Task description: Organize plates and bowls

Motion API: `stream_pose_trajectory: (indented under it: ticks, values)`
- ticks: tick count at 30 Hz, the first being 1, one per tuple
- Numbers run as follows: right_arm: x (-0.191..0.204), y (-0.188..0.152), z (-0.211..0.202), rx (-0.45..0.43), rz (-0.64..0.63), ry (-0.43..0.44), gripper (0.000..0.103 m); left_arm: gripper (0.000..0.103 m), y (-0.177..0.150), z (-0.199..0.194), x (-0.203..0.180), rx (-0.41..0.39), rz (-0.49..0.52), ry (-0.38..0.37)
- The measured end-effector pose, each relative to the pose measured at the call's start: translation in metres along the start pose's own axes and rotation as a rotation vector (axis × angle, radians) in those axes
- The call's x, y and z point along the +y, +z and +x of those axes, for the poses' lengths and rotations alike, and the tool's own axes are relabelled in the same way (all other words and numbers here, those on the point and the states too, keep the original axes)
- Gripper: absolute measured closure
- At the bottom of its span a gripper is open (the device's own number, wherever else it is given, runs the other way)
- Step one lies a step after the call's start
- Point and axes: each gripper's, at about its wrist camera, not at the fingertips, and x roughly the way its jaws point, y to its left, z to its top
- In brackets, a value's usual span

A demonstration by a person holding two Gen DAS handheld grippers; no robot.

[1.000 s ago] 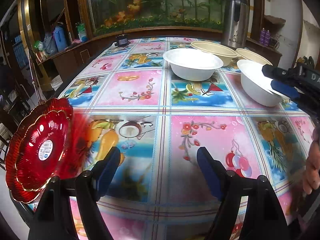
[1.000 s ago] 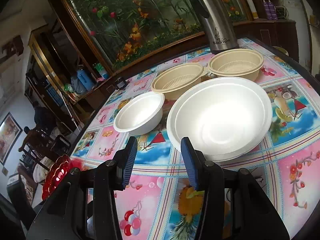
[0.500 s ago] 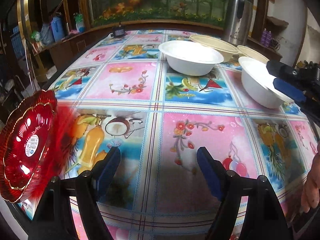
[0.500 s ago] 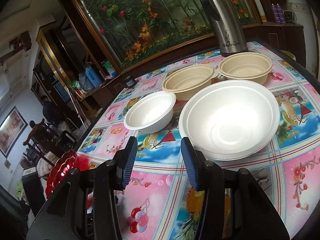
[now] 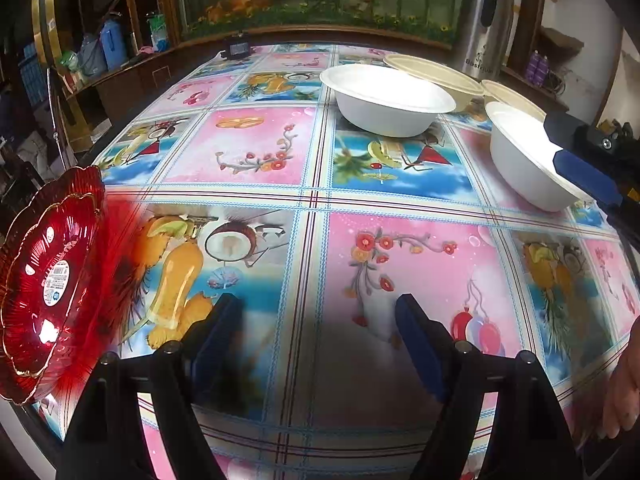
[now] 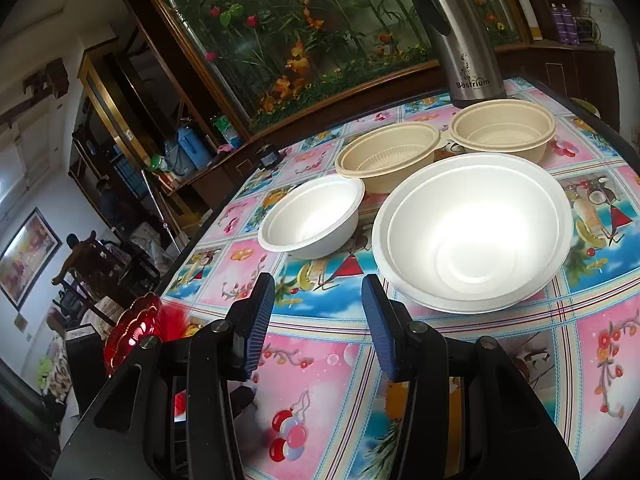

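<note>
The left hand-held gripper (image 5: 320, 336) hangs above the near part of the counter (image 5: 280, 152) with its blue pads spread wide and nothing between them; only the patterned cloth shows in the gap. Off to its left, at the counter's edge, a red plate (image 5: 48, 280) stands tilted nearly on its rim, its face with a white sticker turned toward the camera. Whether it rests on the counter or just beyond the edge cannot be told. A hand (image 5: 624, 384) shows at the lower right border of the left wrist view.

The right hand-held gripper (image 6: 318, 320) is partly spread, also with nothing between its pads. It hovers over the cloth just short of the big white bowl (image 6: 472, 232), whose near rim lies just beyond the right finger. In the left wrist view the right gripper's blue fingers reach in from the right, over that bowl's rim.

Left of the big white bowl and a little farther back sits a small white bowl (image 6: 312, 220), apart from it. Behind both stand two tan bowls side by side: the left tan bowl (image 6: 388, 160) and the right tan bowl (image 6: 504, 128), their rims close or touching. A steel flask (image 6: 456, 36) stands upright behind the tan bowls at the counter's far edge.
</note>
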Motion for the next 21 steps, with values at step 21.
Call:
stream_pose_trajectory:
  ticks: [21]
  values:
    - [-0.0014,-0.0021,0.004,0.016,-0.001,-0.006,0.057,0.018,0.0004,0.0023,-0.002,0.006,0.01,-0.003]
